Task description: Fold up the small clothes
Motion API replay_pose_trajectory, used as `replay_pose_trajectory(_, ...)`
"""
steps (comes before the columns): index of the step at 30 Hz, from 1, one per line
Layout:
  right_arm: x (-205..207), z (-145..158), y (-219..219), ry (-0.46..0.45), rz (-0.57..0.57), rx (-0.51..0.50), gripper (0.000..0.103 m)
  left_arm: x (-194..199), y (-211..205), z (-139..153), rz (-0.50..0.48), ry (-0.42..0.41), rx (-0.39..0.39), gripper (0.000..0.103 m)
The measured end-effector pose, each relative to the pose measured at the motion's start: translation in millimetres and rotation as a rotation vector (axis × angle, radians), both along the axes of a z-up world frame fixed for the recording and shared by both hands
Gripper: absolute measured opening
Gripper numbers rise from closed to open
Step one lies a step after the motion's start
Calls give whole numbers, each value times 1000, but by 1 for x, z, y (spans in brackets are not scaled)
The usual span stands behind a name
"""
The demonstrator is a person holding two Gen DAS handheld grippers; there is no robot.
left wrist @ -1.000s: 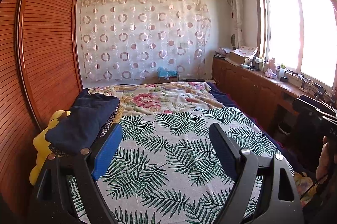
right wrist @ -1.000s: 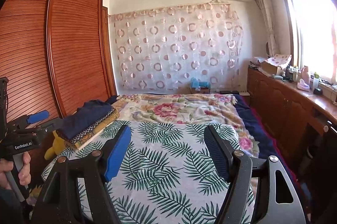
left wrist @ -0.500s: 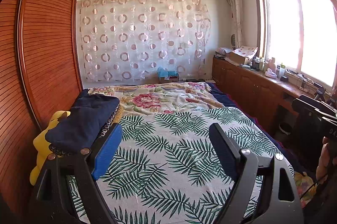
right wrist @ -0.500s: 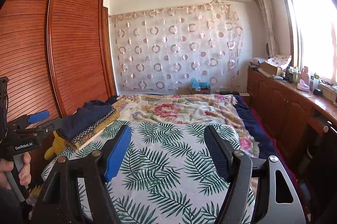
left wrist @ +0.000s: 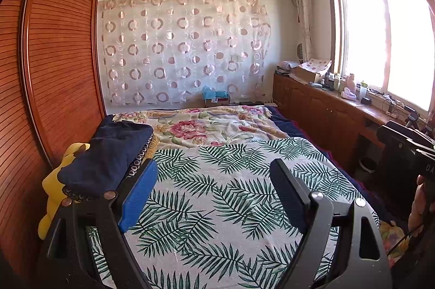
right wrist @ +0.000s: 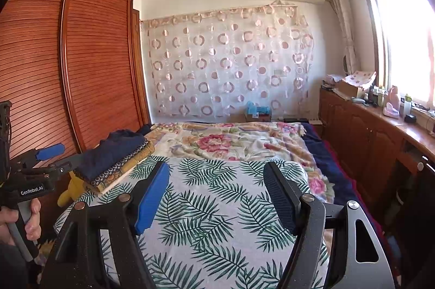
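We hold the left gripper (left wrist: 213, 193) and the right gripper (right wrist: 217, 192) above the near end of the bed (left wrist: 217, 207), both with jaws spread wide and nothing between them, while the clothes (left wrist: 108, 155) sit as a neat folded stack at the bed's left edge, a dark blue piece on top of patterned ones, beside a yellow soft toy (left wrist: 55, 193). We see no loose garment on the palm-leaf sheet, so we judge the folding finished or between items. The only clear writing is "GenRobot.AI" on the left gripper's body in the right wrist view.

"GenRobot.AI" on left tool (right wrist: 55, 157) body; nothing else legible.
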State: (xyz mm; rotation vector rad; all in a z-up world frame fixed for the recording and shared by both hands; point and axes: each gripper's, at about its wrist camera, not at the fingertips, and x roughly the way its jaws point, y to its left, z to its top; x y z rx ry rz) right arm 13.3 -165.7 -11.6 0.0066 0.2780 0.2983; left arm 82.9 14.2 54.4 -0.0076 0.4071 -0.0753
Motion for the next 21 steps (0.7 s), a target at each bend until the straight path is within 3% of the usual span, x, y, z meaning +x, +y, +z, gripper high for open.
replay_pose_trajectory(21,3,-2,-10,-4,6,-4,74,0,0,-1,-2,-2,3,85)
